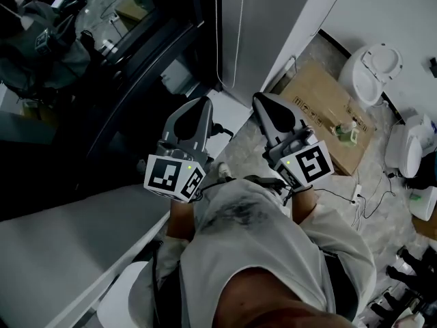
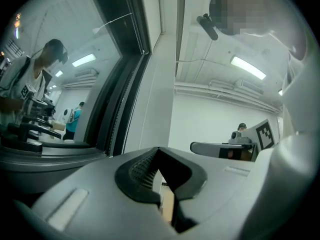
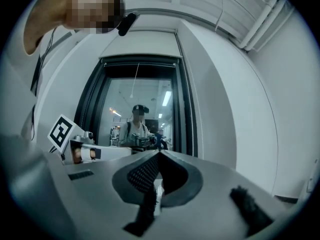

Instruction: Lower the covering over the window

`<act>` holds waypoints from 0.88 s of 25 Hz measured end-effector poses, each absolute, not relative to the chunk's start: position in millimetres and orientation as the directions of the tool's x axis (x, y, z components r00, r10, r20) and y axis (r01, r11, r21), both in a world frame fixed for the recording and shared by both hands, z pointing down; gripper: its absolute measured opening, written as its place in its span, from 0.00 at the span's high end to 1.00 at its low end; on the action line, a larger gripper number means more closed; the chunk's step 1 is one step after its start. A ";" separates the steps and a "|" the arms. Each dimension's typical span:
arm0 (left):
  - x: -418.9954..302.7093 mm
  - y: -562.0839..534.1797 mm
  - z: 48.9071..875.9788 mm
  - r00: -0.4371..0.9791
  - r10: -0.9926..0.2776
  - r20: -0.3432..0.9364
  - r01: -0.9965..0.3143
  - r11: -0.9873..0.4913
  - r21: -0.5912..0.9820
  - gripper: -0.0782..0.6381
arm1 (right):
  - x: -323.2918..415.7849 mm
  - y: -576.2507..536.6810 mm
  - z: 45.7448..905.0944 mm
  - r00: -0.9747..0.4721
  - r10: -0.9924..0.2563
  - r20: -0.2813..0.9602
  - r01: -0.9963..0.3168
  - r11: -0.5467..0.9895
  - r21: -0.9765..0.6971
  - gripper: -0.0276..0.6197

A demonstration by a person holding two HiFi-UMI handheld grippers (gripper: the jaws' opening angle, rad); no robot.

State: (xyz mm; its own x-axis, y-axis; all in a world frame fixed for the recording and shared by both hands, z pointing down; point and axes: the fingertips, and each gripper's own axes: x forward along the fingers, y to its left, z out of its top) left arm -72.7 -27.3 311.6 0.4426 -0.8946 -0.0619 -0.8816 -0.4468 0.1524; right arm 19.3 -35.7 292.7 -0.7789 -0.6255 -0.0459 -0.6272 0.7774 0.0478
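Left claw (image 2: pixel 159 150): jaws pressed together, nothing between them. Held level, nose toward the window (image 1: pixel 102 80), close to its right-hand side.

Right claw (image 3: pixel 159 154): also closed and empty, level, facing the window glass nearly square on.

Head view: the two claws sit side by side, a little apart, short of the window and touching nothing.

Cord (image 1: pixel 218 36): a thin pale line hanging at the window's right edge, between the dark frame (image 1: pixel 205 5) and the grey wall pier (image 1: pixel 273 26). The right gripper view also shows a fine line dropping from the window's top. Probably the pull cord, but it is too fine to be sure. It lies ahead of both claws, apart from them.

Covering: not made out. The glass looks bare from top to bottom in the right gripper view. My judgement is that it sits rolled up at the window's head, out of clear sight.

Step in hand: the approach. Nothing is gripped and nothing is lowered, so the task has barely started.

Next move calls for:
- Open one claw.
- Carry it to the cord at the window's right edge.
- Get the line squarely between the pads and close firmly.
- Draw down steadily.

Risks: the cord is thin and loose, so it may swing aside or slip through the ribbed pads. If it is a loop, only one strand will lower the covering, and I cannot tell which from here. The second claw could take over lower down, hand over hand.
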 end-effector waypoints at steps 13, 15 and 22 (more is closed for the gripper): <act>-87.0 -56.9 311.4 0.478 -0.876 -0.062 -0.863 -0.481 0.155 0.88 | 1.8 -61.6 290.2 -0.749 -0.661 -0.041 -0.662 0.746 0.074 0.93; -88.3 -62.1 310.5 0.475 -0.878 -0.062 -0.865 -0.478 0.154 0.88 | -0.7 -67.5 290.2 -0.752 -0.658 -0.039 -0.659 0.748 0.079 0.93; -84.4 -98.3 321.4 0.455 -0.889 -0.047 -0.877 -0.457 0.147 0.88 | 2.1 -104.6 300.7 -0.767 -0.641 -0.044 -0.642 0.763 0.070 0.93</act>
